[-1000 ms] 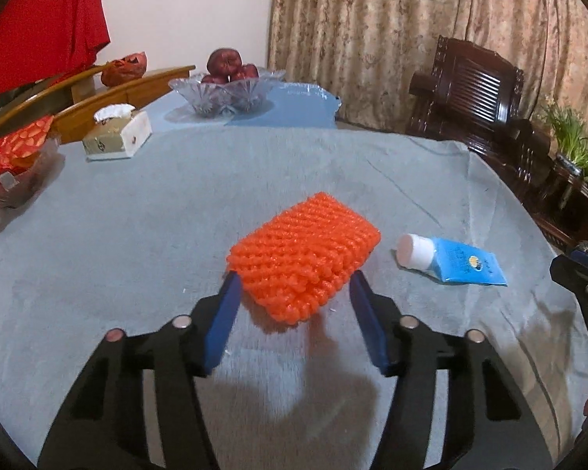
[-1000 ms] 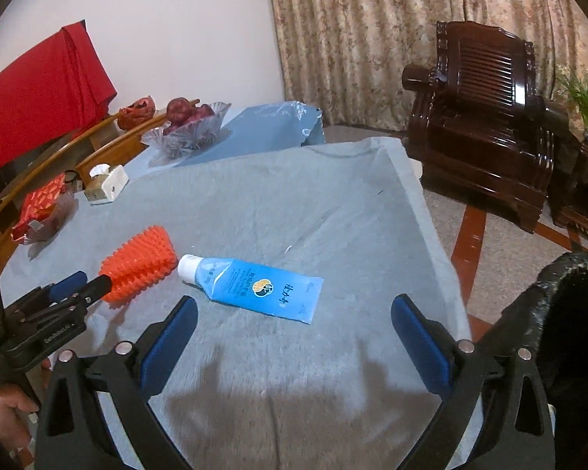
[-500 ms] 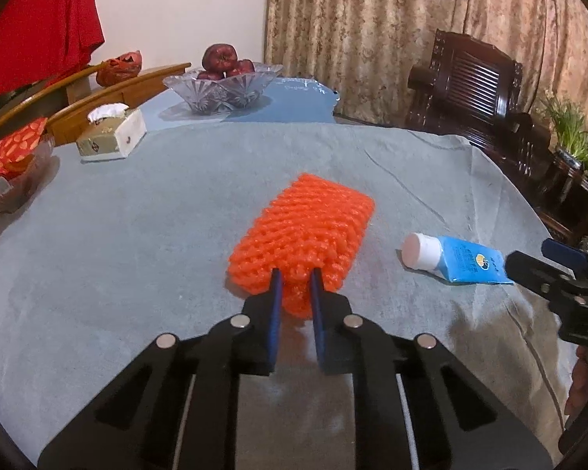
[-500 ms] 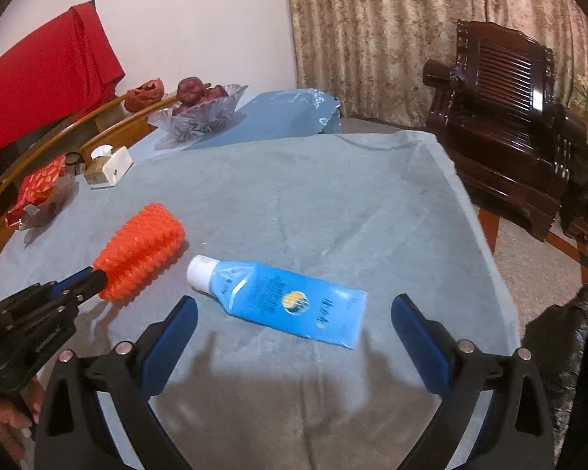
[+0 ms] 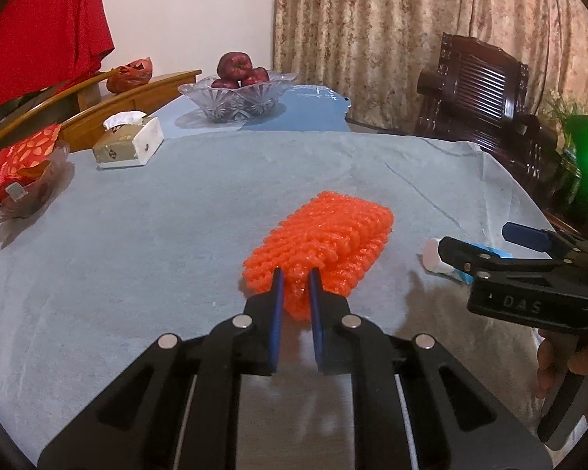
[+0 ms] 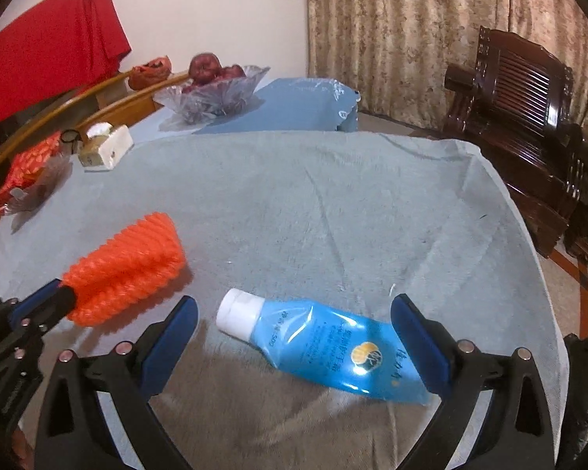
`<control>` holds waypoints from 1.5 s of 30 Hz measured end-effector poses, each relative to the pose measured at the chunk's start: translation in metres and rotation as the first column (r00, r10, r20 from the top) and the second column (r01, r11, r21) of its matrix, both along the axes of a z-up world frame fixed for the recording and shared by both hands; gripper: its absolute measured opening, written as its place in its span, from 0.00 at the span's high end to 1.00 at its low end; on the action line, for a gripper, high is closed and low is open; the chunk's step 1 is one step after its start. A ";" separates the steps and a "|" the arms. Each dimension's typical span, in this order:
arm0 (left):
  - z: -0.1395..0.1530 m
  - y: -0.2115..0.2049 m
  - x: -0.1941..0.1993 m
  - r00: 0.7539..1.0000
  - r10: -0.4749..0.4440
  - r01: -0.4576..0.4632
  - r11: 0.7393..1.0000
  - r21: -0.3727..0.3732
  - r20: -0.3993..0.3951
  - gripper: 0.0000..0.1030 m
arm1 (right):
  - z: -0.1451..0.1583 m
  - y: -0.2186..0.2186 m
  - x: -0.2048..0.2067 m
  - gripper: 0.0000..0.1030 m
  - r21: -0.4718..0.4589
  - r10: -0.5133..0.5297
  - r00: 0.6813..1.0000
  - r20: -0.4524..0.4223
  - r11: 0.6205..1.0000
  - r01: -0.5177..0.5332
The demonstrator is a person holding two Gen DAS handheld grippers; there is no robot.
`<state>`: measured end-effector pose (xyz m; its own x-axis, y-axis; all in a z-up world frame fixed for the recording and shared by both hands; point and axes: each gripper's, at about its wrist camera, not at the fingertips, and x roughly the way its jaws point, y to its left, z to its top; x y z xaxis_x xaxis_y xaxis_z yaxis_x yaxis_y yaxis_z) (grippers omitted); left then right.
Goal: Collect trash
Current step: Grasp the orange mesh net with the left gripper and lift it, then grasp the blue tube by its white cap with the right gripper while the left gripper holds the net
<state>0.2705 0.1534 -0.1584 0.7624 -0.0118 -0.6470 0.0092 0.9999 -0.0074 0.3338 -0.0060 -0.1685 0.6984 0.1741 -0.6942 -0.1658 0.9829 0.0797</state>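
An orange foam fruit net (image 5: 325, 239) lies on the grey tablecloth (image 5: 156, 235), its near end pinched between the blue pads of my left gripper (image 5: 294, 278), which is shut on it. The same net (image 6: 125, 266) shows at the left of the right wrist view, held by the left gripper (image 6: 55, 293). A blue tube with a white cap (image 6: 325, 348) lies flat between the wide-apart fingers of my right gripper (image 6: 294, 313), which is open and not touching it. In the left wrist view the right gripper (image 5: 486, 241) partly hides the tube (image 5: 443, 262).
A glass bowl of red fruit (image 5: 237, 96), a tissue box (image 5: 129, 143) and a red snack bag in a dish (image 5: 23, 172) stand at the far and left sides. A dark wooden armchair (image 6: 529, 117) stands beyond the table's right edge. A black bin bag (image 6: 584, 391) shows at lower right.
My left gripper closed on the near end of the orange net. My right gripper came forward and left until the blue tube lay between its open fingers.
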 end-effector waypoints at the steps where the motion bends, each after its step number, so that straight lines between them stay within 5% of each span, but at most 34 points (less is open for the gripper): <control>1: -0.001 0.001 0.001 1.000 0.005 -0.005 1.000 -0.002 0.000 0.88 | -0.001 0.001 0.002 0.06 -0.002 -0.006 1.000 -0.007 1.000 0.006; 13: -0.011 0.006 0.015 0.999 0.033 -0.034 0.998 -0.043 -0.031 0.88 | -0.013 0.000 0.017 0.06 -0.064 -0.041 0.996 -0.073 0.997 0.036; 23: -0.012 0.001 0.015 0.998 0.031 -0.034 0.998 -0.059 -0.045 0.85 | -0.018 -0.038 -0.020 0.06 -0.105 -0.054 0.993 -0.102 0.994 0.043; 35: -0.007 -0.027 0.009 0.999 -0.027 0.024 0.997 -0.068 -0.040 0.83 | -0.010 -0.066 -0.043 0.06 0.008 -0.055 0.991 -0.122 0.998 0.056; 45: -0.004 -0.011 0.000 0.999 -0.018 0.013 0.994 -0.104 -0.045 0.65 | -0.010 -0.037 -0.015 0.06 0.004 -0.099 0.990 -0.105 0.995 0.100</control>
